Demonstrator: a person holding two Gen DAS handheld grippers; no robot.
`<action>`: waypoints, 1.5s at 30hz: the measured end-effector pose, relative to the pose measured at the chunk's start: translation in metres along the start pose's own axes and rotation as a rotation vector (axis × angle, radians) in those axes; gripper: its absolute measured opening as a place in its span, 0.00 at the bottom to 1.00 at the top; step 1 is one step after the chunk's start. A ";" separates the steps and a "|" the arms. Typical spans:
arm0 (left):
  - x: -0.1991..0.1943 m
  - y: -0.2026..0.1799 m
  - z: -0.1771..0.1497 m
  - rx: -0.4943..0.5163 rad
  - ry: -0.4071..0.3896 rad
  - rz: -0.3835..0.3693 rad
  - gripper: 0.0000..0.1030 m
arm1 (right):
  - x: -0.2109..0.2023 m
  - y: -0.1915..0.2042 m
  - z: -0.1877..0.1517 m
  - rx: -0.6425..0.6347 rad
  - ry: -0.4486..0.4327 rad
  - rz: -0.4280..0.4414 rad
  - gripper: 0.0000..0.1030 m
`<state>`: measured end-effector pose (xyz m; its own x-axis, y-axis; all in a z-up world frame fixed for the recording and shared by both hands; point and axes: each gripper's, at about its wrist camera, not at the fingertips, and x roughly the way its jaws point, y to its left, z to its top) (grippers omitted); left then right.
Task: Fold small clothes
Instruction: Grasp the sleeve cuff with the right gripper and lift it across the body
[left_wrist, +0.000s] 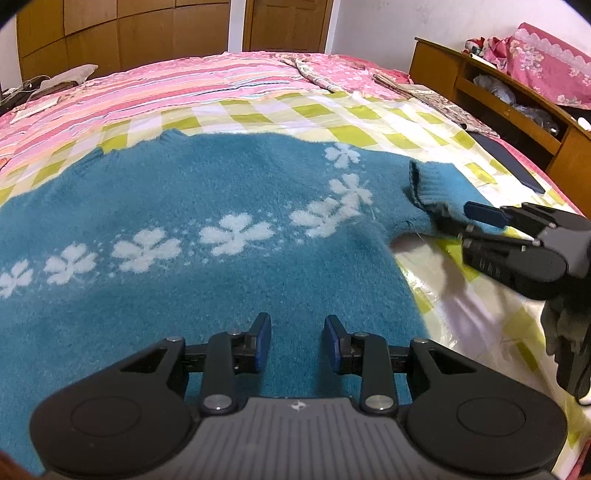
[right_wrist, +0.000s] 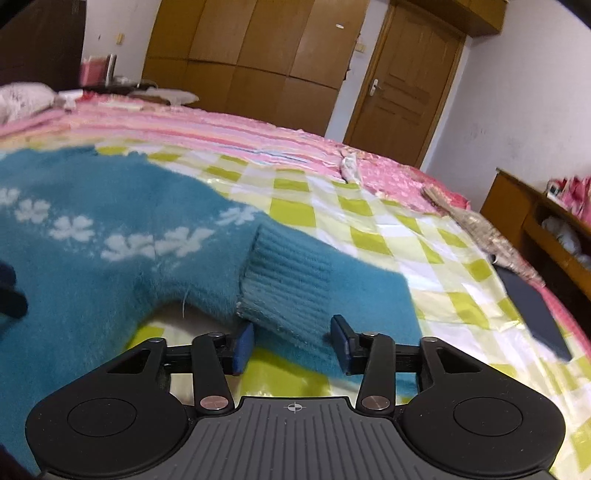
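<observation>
Right hand-held gripper (right_wrist: 291, 341) open, jaws straddling the ribbed cuff (right_wrist: 288, 280) of the soft, light, floppy sweater (left_wrist: 184, 206) on the bed (right_wrist: 332, 206); left hand-held gripper (left_wrist: 297, 341) open above its body; grab cuff.

My left wrist camera sits low over the sweater (left_wrist: 207, 206), close, looking along my left gripper (left_wrist: 297, 343) toward the wardrobe (left_wrist: 122, 33) at 12 o'clock. My right gripper (left_wrist: 452, 221) shows at 3 o'clock. The right wrist camera rides closer behind my right gripper (right_wrist: 291, 341), nearly on the sleeve (right_wrist: 291, 273), facing the door (right_wrist: 399, 81) at 1 o'clock. Both views share the sweater, sleeve, bed (left_wrist: 258, 114) and headboard (left_wrist: 517, 110).
</observation>
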<state>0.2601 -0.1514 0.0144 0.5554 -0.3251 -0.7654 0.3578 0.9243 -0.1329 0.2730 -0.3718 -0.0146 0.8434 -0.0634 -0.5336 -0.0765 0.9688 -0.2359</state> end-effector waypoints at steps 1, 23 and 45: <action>-0.001 0.000 0.000 -0.001 0.000 -0.002 0.36 | 0.000 -0.006 0.002 0.041 0.001 0.007 0.27; -0.056 0.065 -0.030 -0.118 -0.070 0.009 0.36 | -0.007 -0.010 0.063 0.435 0.041 0.156 0.09; -0.080 0.170 -0.058 -0.296 -0.169 0.102 0.36 | 0.050 0.224 0.160 0.524 0.129 0.623 0.08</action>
<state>0.2331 0.0430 0.0164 0.7022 -0.2341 -0.6724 0.0748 0.9634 -0.2572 0.3831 -0.1192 0.0359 0.6581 0.5267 -0.5381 -0.2255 0.8197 0.5266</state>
